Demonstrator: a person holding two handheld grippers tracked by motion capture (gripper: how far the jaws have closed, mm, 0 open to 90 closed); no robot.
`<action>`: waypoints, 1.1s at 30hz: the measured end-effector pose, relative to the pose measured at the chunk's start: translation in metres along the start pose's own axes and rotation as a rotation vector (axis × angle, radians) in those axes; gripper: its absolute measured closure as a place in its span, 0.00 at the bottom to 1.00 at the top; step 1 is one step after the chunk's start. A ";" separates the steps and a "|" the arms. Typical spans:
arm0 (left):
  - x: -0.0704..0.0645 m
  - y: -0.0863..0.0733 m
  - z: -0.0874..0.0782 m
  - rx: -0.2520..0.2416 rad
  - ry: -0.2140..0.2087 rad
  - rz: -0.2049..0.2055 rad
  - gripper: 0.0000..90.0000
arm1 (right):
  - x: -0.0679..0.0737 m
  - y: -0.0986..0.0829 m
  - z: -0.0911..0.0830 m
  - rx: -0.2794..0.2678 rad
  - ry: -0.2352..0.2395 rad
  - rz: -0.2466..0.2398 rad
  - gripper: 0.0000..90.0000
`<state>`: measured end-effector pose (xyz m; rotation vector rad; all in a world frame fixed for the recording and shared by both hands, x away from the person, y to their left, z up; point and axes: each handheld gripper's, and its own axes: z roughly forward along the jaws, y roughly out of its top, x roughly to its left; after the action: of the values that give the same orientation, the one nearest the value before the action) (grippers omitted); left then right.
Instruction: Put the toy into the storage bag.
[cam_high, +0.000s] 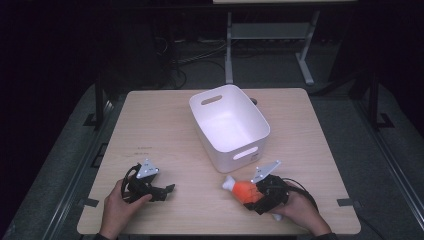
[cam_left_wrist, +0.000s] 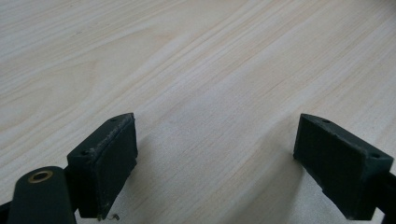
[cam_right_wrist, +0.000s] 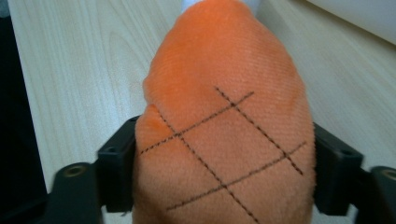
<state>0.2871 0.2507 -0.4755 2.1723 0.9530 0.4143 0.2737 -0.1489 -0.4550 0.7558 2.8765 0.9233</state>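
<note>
An orange plush toy (cam_high: 243, 189) with a white tip lies near the table's front right, just in front of the white bin (cam_high: 231, 125). My right gripper (cam_high: 255, 198) is shut on the toy's orange body (cam_right_wrist: 224, 121), a black jaw pressing in on each side; black crossed stitching marks the fabric. My left gripper (cam_high: 169, 190) rests at the front left of the table, held by a hand, pointing right. Its jaws (cam_left_wrist: 215, 163) stand wide apart over bare wood with nothing between them.
The white bin has cut-out handles and stands open in the middle of the light wooden table (cam_high: 150, 130). Beyond the table's far edge are a metal desk frame (cam_high: 270, 40) and cables on a dark floor.
</note>
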 end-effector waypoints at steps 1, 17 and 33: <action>0.000 0.000 0.000 0.000 0.000 0.000 0.14 | 0.000 0.000 -0.001 0.000 -0.001 -0.002 0.31; 0.000 0.000 0.000 0.000 0.000 0.000 0.14 | -0.002 -0.009 -0.017 -0.023 -0.020 0.027 0.32; 0.000 0.000 0.000 0.000 0.000 0.000 0.14 | -0.015 -0.034 -0.046 -0.050 -0.087 0.081 0.32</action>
<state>0.2871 0.2507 -0.4755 2.1722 0.9530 0.4144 0.2642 -0.2048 -0.4383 0.8908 2.7560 0.9425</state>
